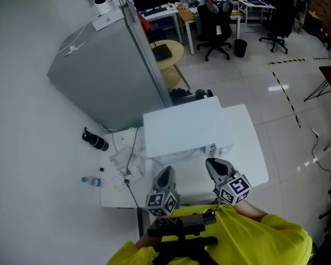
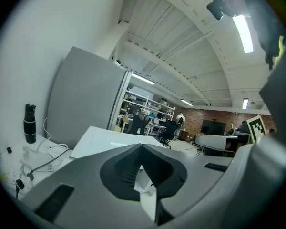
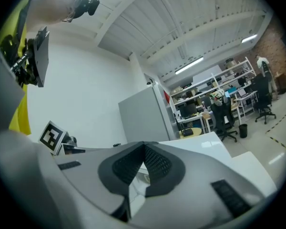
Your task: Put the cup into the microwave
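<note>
White microwave (image 1: 187, 127) shows only its top (front hidden from above).

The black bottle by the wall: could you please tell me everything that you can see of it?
The black cylindrical bottle is dark all over, with a slightly wider cap on top; metal or plastic, I cannot tell. It stands upright and capped at the left side of the white table, near the white wall and just in front of the tall grey partition panel. Loose white cables lie beside it; whether they touch it is unclear.
</note>
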`<act>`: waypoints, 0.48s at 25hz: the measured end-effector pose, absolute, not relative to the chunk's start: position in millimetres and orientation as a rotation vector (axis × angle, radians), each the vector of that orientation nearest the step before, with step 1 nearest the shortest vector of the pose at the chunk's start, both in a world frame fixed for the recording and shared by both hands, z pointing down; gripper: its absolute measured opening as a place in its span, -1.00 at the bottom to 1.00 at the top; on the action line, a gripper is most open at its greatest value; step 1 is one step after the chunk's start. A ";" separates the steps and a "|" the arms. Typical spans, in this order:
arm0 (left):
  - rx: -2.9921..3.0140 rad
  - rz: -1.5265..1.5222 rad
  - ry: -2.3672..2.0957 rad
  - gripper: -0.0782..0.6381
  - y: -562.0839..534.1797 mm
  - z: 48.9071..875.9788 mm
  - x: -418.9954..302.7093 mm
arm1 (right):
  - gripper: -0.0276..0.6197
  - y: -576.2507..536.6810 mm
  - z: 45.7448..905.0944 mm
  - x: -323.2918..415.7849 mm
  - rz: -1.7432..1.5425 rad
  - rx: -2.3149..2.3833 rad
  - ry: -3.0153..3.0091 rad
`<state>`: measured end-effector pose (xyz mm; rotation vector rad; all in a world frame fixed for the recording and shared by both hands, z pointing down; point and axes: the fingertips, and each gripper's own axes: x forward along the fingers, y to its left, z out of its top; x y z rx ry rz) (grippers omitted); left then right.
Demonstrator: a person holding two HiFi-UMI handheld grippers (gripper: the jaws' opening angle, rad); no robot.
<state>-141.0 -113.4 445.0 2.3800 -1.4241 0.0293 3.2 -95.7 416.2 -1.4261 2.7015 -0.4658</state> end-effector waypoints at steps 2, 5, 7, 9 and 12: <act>2.415 -0.008 -1.361 -0.78 -106.2 441.0 -137.5 | -0.91 -90.7 415.9 -5.3 -0.462 -1.412 2.718; 2.493 -0.112 -1.220 -0.78 -94.1 428.8 -125.3 | -0.91 -87.6 419.7 -13.8 -0.477 -1.415 2.733; 2.525 -0.145 -1.169 -0.78 -87.5 425.1 -122.5 | -0.91 -86.1 423.2 -20.8 -0.494 -1.413 2.743; 2.552 -0.133 -1.176 -0.78 -84.1 425.8 -125.5 | -0.91 -85.9 424.6 -30.0 -0.500 -1.396 2.758; 2.533 -0.161 -1.166 -0.78 -83.8 427.5 -132.8 | -0.91 -86.7 423.5 -43.8 -0.503 -1.364 2.778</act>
